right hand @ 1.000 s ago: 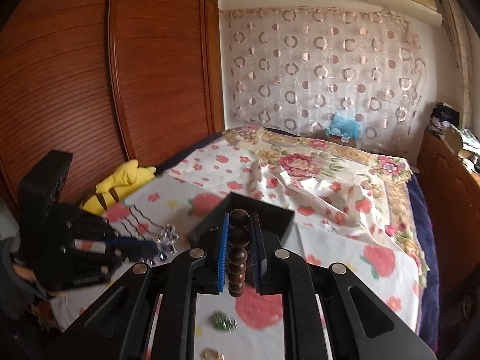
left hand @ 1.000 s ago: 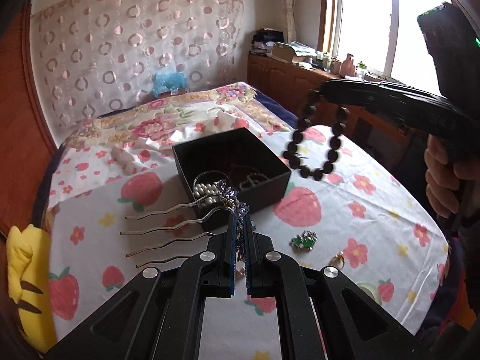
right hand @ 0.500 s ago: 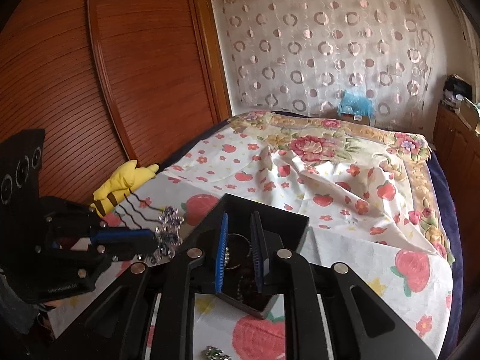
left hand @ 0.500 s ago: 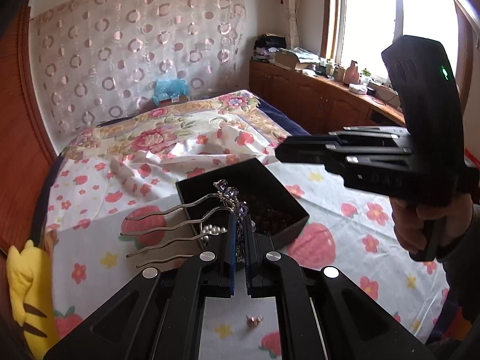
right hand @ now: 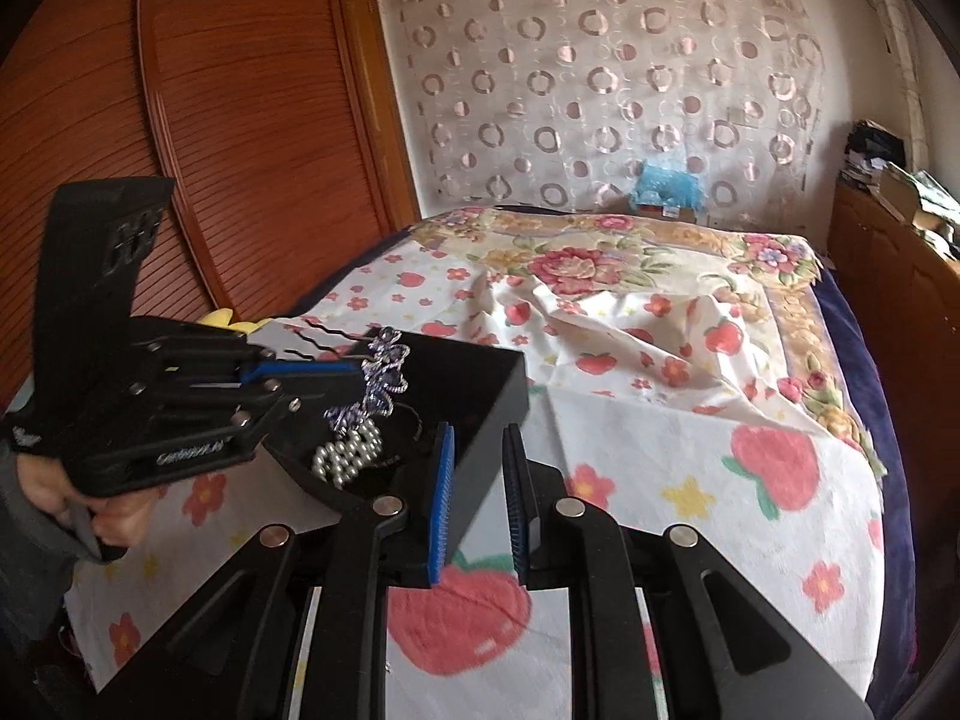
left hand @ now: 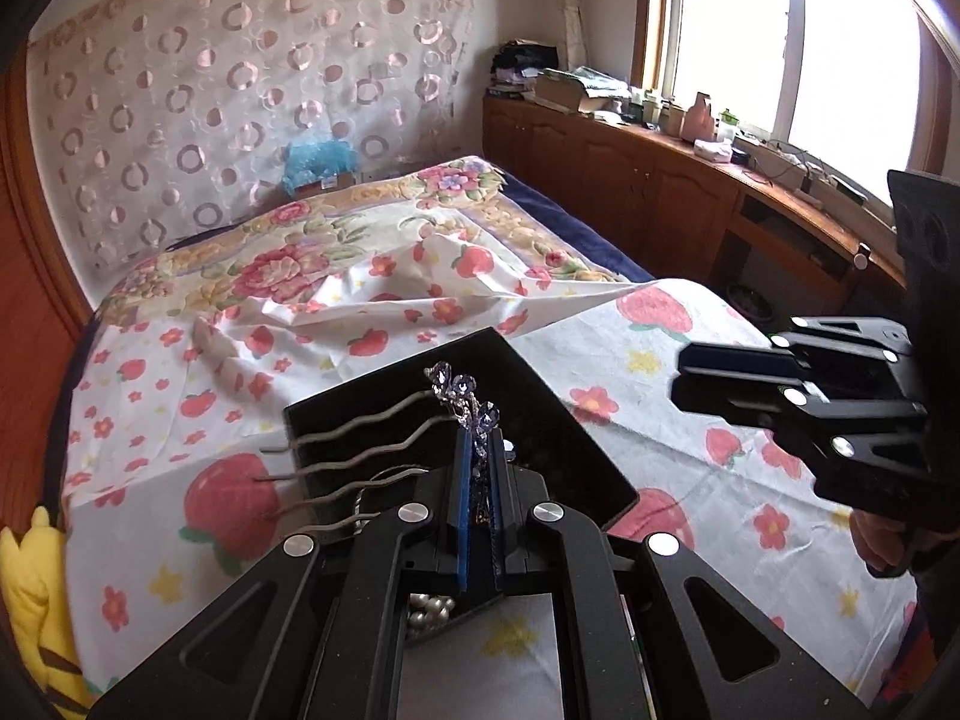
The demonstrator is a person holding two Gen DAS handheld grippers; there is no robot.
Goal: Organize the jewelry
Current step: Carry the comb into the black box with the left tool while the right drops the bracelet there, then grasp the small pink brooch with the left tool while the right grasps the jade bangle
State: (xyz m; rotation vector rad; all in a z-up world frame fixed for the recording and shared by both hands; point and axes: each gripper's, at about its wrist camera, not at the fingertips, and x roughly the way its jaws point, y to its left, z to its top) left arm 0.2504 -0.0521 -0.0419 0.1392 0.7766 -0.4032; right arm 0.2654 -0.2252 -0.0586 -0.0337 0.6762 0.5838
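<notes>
My left gripper (left hand: 477, 444) is shut on a hair comb (left hand: 360, 450) with wavy metal prongs and a purple crystal top. It holds the comb over the open black box (left hand: 576, 420) on the strawberry sheet. Pearls (left hand: 429, 609) lie in the box below it. In the right wrist view the left gripper (right hand: 360, 375) hangs the comb (right hand: 384, 372) above the pearls (right hand: 351, 456) inside the box (right hand: 492, 396). My right gripper (right hand: 478, 438) stands open and empty at the box's near corner. From the left wrist it shows at the right (left hand: 684, 372).
The bed carries a rumpled strawberry sheet (left hand: 420, 282) over a floral blanket. A yellow plush toy (left hand: 30, 588) lies at the left edge. A wooden wardrobe (right hand: 180, 120) stands left of the bed, and a cluttered wooden cabinet (left hand: 660, 192) runs under the window.
The dark bead bracelet has left my right gripper, which now stands open, lower and beside the box. My left gripper has carried the comb forward over the box.
</notes>
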